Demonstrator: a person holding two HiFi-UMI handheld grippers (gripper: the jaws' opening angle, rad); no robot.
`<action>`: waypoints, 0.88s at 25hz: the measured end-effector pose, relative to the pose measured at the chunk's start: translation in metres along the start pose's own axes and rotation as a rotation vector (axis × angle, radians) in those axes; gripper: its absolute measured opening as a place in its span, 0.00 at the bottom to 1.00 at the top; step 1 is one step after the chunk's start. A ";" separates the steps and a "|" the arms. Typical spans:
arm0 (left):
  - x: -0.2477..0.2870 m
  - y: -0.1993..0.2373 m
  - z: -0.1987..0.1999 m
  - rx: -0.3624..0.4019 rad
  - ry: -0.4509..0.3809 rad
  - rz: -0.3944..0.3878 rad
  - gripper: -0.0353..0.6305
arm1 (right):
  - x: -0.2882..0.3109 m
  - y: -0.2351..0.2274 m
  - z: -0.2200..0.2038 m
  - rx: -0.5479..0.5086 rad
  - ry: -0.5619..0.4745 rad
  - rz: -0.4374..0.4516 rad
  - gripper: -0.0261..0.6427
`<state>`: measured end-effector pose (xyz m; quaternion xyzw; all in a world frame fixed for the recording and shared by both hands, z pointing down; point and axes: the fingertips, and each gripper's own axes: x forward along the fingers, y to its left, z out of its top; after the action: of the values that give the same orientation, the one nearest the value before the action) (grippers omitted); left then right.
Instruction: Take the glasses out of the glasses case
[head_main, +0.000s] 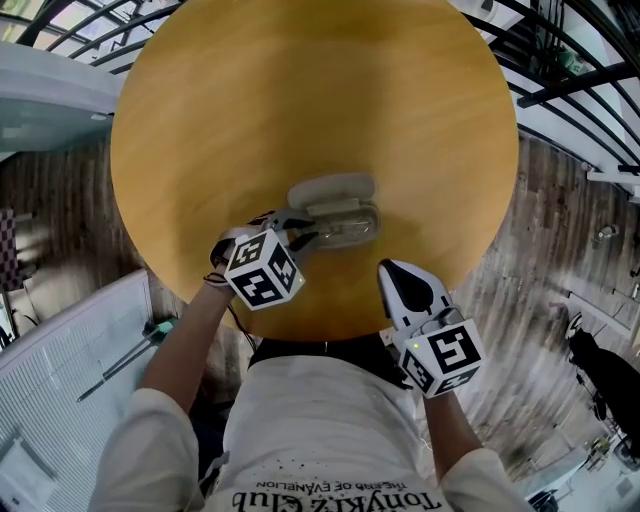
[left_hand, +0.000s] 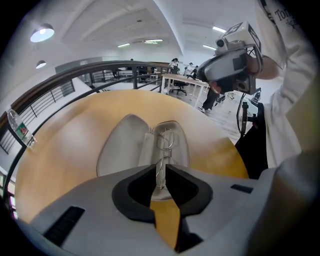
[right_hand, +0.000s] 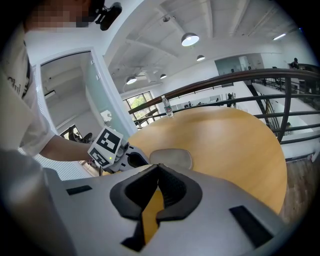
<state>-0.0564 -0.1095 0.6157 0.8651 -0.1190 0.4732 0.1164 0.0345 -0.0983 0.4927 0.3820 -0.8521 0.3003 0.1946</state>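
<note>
An open grey glasses case (head_main: 335, 190) lies near the front of the round wooden table (head_main: 200, 120), lid flat at the far side. Thin wire-framed glasses (left_hand: 166, 142) rest in its base (left_hand: 181, 150). My left gripper (head_main: 308, 237) reaches into the case from the left. In the left gripper view its jaws (left_hand: 161, 169) are shut on the near end of the glasses' wire frame. My right gripper (head_main: 392, 268) hovers over the table's front edge, right of the case and apart from it. Its jaws (right_hand: 159, 167) are shut with nothing between them. The right gripper view shows the case (right_hand: 171, 158) and left gripper (right_hand: 112, 150).
A water bottle (right_hand: 166, 106) stands at the table's far edge. Dark railings (head_main: 560, 60) curve round the table's far side. A white slatted panel (head_main: 60, 370) stands on the floor at the lower left. The person's body is close against the table's front edge.
</note>
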 end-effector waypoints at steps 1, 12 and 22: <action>0.002 0.000 -0.001 0.010 0.012 -0.004 0.15 | 0.000 -0.001 0.000 0.002 -0.001 0.000 0.08; 0.015 0.001 0.004 0.087 0.092 -0.056 0.15 | 0.002 -0.012 0.002 0.032 0.003 0.004 0.08; 0.026 -0.004 0.001 0.191 0.176 -0.075 0.15 | 0.002 -0.015 0.000 0.040 -0.001 0.005 0.08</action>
<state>-0.0409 -0.1089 0.6368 0.8312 -0.0302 0.5517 0.0613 0.0446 -0.1073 0.4996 0.3837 -0.8470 0.3177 0.1857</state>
